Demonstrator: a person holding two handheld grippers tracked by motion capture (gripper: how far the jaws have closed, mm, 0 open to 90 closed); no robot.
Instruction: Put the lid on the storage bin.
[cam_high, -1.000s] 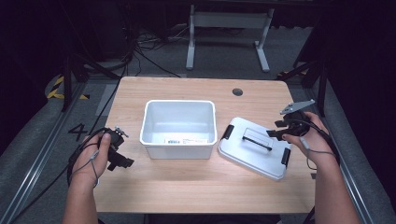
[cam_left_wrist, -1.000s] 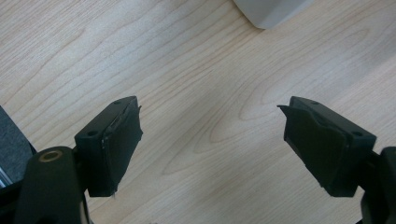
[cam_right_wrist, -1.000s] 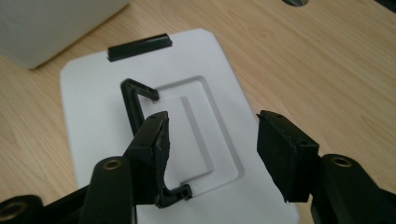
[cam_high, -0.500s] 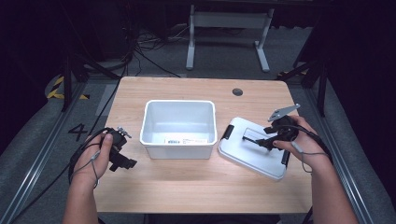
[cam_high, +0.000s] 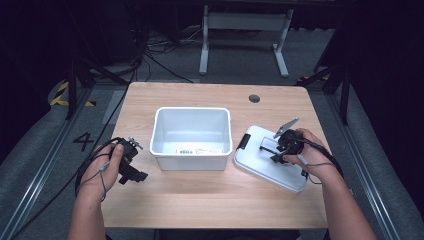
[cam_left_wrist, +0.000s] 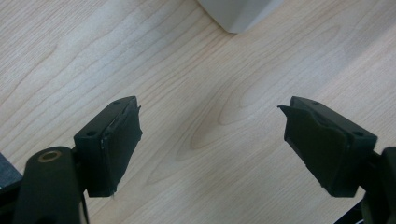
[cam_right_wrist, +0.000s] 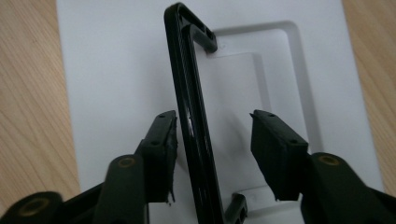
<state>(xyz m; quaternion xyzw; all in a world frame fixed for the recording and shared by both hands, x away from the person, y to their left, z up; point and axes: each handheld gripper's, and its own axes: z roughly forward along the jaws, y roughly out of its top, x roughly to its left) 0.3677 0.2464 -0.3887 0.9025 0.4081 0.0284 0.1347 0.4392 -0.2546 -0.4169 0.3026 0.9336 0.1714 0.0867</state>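
1. Our left gripper (cam_high: 131, 166) rests on bare table (cam_high: 200, 210) near the front edge, jaws wide apart with nothing between them.
2. Our right gripper (cam_right_wrist: 212, 149), jaws just closing, straddles the lid's black handle (cam_right_wrist: 189, 112); the right pad stands clear of it.
3. The white lid (cam_high: 270, 159) lies flat right of the bin, its long axis angled toward the front-right corner.
4. The white bin (cam_high: 192, 137) sits mid-table; its inside looks empty.

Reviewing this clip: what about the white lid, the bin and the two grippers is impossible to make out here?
- Small label on the white plastic bin: text too small, high view.
- White lid with upright black handle: edges cut off by the frame, right gripper view.
- Right gripper: jaws have just been closing around the handle; left pad contact unclear, right pad apart.
- Left gripper: partly hidden by the hand, high view.
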